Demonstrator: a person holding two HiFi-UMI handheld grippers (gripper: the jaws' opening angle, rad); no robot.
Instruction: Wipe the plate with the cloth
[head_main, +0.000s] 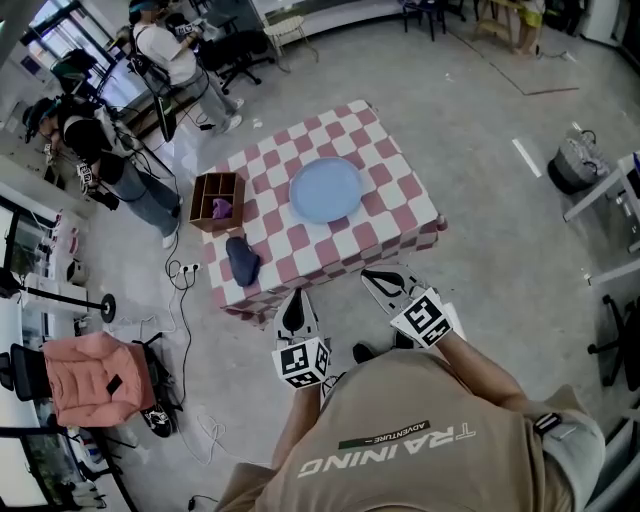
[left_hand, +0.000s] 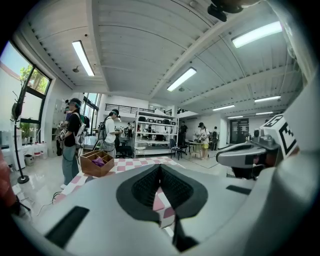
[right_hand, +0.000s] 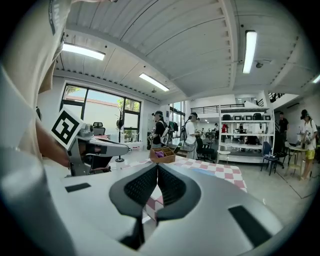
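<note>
Since neither claw has reached the table (head_main: 395, 165), I judge the task at its very start: nothing picked up, the approach not yet made. Left gripper (head_main: 293, 298) has its jaws pressed together with nothing between them, only the checkered tabletop showing past the tips. Right gripper (head_main: 377, 281) is the same, pads meeting and empty. Both are held level-ish just short of the table's near edge.

The cloth (head_main: 242, 260), a dark blue bundle, lies on the table near the front left corner. It sits apart from the plate (head_main: 325, 190), which is light blue and rests mid-table, looking bare. A wooden box (head_main: 217, 201) with something purple inside stands at the left edge, beyond the cloth.

Next move, as I read it: open the left jaws, reach forward and down onto the cloth, and clamp it. The right claw could steady the plate's rim. Loose fabric may need a deep bite.
</note>
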